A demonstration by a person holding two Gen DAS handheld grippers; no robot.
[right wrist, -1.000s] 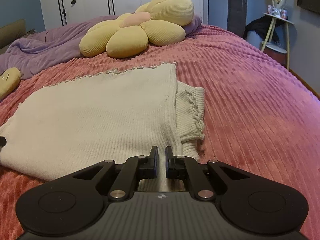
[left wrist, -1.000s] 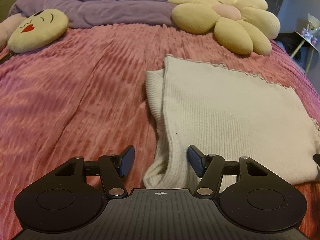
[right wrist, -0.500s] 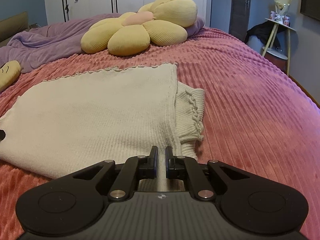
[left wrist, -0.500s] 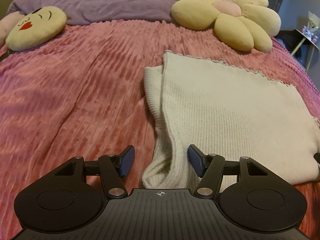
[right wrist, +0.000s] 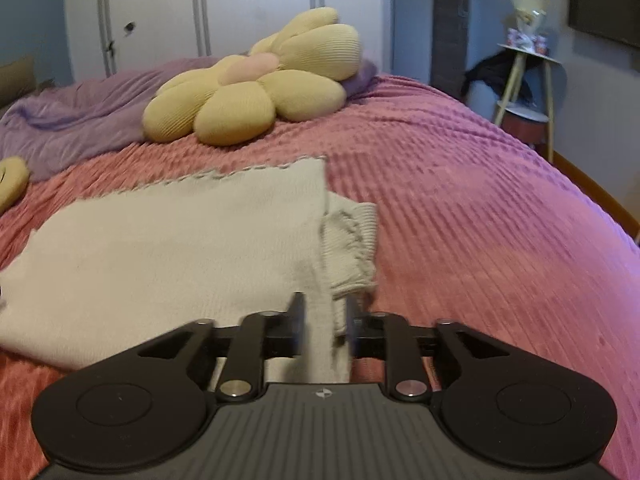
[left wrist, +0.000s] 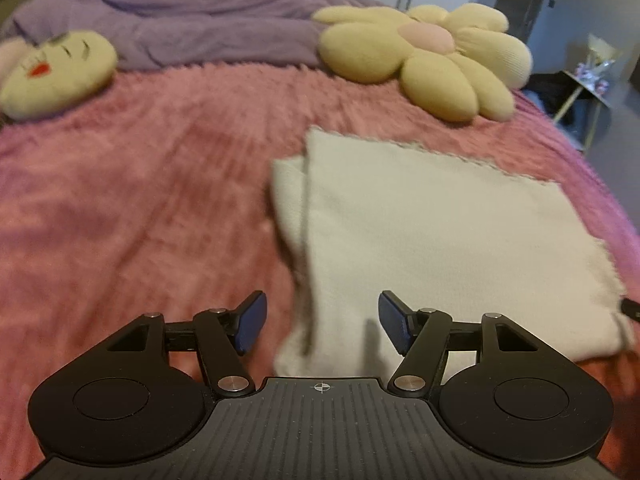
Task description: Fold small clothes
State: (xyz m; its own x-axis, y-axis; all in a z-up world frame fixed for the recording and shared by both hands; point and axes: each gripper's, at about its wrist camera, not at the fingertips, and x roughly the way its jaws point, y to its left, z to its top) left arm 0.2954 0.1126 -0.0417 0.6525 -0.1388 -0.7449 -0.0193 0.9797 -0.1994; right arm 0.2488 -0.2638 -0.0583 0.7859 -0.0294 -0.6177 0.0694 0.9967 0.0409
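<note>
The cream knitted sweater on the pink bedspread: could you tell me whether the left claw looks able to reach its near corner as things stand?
Probably yes. The left claw is open, the cream knitted sweater lies between its fingers, and nothing blocks the way.

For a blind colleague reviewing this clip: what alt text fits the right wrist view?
The right gripper, jaws slightly apart, straddles the near edge of a folded cream knit garment on a pink ribbed bedspread. Behind lie a yellow flower cushion and a purple blanket.
</note>
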